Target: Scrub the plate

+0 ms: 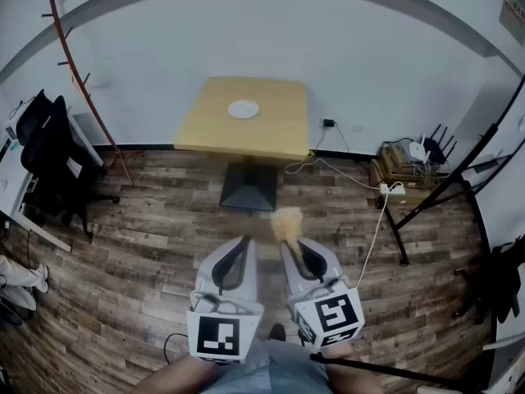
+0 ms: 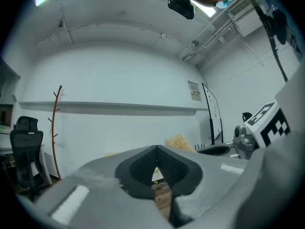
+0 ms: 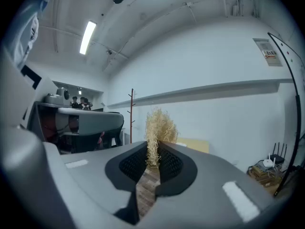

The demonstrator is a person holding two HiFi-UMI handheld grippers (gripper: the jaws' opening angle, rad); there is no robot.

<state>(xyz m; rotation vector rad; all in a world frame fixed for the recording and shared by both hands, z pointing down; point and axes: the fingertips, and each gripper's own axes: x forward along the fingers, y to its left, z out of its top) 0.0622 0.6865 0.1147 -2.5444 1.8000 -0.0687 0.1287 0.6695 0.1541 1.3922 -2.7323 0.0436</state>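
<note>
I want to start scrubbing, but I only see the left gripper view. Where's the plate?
Observer: The white plate sits on the yellow table by the far wall, across the wooden floor from you.
Operator: What's the fluffy yellow thing next to me?
Observer: A straw-coloured scrubber, pinched between the right gripper's fingers.
Operator: Anything to trip on?
Observer: A white cable trails over the floor to the right of the table.

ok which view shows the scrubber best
The right gripper view: the scrubber sits large, central, pinched between the jaws. The head view shows a small tuft poking from the right gripper; the left gripper view, only its top.
</note>
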